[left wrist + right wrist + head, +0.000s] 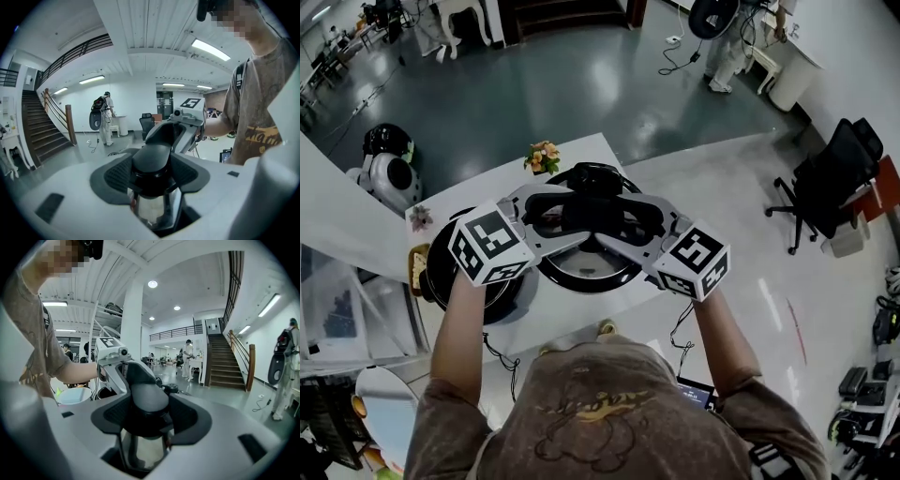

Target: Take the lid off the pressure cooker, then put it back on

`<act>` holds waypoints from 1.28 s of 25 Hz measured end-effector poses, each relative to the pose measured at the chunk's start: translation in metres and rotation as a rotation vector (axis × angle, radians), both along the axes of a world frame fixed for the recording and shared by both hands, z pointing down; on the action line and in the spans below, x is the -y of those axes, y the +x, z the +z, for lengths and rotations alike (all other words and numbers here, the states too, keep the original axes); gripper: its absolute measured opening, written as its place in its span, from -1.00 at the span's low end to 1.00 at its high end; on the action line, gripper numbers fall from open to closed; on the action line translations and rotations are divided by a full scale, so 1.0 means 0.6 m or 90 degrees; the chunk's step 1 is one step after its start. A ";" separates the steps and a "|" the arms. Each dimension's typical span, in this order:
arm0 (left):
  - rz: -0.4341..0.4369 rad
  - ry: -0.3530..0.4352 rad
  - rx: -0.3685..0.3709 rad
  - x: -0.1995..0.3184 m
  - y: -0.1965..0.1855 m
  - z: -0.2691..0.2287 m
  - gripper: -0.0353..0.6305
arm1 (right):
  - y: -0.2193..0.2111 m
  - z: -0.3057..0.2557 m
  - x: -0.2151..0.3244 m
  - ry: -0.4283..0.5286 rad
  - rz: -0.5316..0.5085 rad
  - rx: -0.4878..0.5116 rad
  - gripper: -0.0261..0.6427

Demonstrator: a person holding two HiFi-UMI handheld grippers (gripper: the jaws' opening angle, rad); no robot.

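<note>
Your left tool (153,174) and right tool (149,417) each clench a black handle (151,157) of the pressure cooker (581,274); uneven lifting could tilt it and spill it onto the tabletop (564,315) beneath them.

My left gripper (546,217) and my right gripper (642,223) face each other across the round steel pressure cooker lid (581,267). Each is closed around a black side handle (151,164), over the white tabletop (558,323). Just left of the lid, partly under my left gripper's cube, a black round vessel (450,281) stands on the table. Behind the lid, near the far edge, sits a small pot of orange flowers (544,157); a second small sprig (420,217) lies at the left edge. On the grey floor (581,84), a white rounded machine (389,178) stands to the left and a black office chair (830,183) to the right.
</note>
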State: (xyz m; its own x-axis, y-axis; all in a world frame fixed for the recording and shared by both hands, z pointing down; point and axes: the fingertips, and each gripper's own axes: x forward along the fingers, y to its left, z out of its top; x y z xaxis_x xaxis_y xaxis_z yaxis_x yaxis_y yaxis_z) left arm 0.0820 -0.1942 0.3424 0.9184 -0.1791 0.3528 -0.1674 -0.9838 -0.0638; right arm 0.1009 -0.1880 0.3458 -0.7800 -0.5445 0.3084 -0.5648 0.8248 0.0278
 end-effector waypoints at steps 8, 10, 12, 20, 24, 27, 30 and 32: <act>-0.054 -0.005 0.009 0.014 0.070 0.047 -0.11 | 0.069 0.045 0.017 -0.002 -0.054 -0.015 -0.14; -0.062 -0.007 0.005 0.020 0.081 0.065 -0.11 | 0.081 0.064 0.023 -0.009 -0.064 -0.004 -0.15; -0.069 -0.010 0.007 0.023 0.088 0.086 -0.11 | 0.088 0.086 0.027 -0.015 -0.071 0.005 -0.14; -0.089 -0.049 0.039 0.014 0.100 0.182 -0.11 | 0.099 0.179 0.018 -0.043 -0.095 -0.003 -0.15; -0.087 -0.066 0.046 0.010 0.102 0.230 -0.11 | 0.102 0.226 0.014 -0.059 -0.098 -0.003 -0.15; -0.090 -0.074 0.051 0.010 0.104 0.267 -0.11 | 0.103 0.262 0.014 -0.067 -0.102 -0.013 -0.15; -0.097 -0.089 0.053 0.008 0.104 0.298 -0.11 | 0.102 0.292 0.012 -0.074 -0.110 -0.030 -0.15; -0.099 -0.095 0.057 0.010 0.105 0.316 -0.11 | 0.102 0.308 0.014 -0.076 -0.111 -0.037 -0.15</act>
State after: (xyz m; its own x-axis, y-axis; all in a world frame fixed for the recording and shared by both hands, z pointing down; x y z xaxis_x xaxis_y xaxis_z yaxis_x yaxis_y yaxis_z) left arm 0.1449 -0.1999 0.5320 0.8477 -0.2555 0.4648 -0.3176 -0.9464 0.0590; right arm 0.1618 -0.1964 0.5308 -0.8381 -0.3595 0.4104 -0.4132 0.9094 -0.0473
